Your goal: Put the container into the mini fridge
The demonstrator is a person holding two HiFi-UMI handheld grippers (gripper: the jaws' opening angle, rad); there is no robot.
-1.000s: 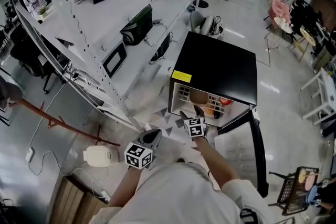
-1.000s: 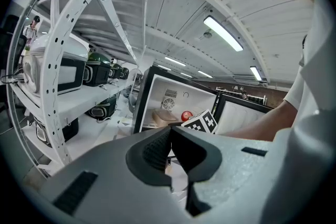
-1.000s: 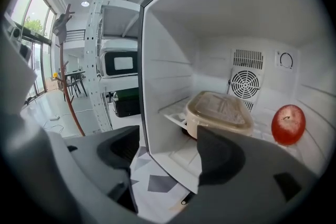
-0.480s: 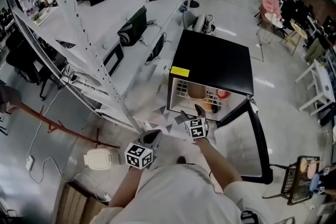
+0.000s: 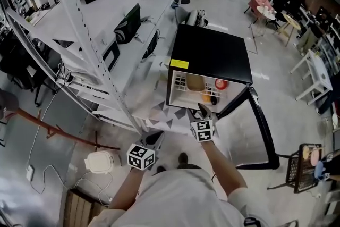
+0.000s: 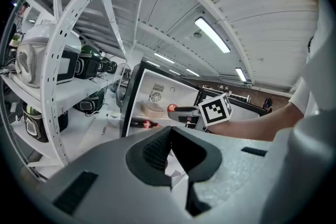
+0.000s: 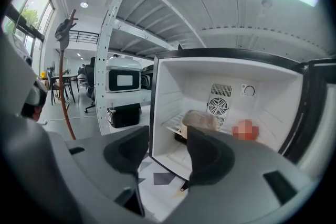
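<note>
The container already stands in the fridge, ahead of our right gripper, whose empty jaws have just been closing but are apart, the left gripper has its jaws together, so next we judge the door needs swinging closed.

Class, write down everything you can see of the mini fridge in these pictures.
The mini fridge is a black box with a white inside, standing upright on the floor beside white shelving. Its door hangs wide open. A yellow label sits at a top front corner. A wire shelf carries a tan container; the back wall has a fan grille.
</note>
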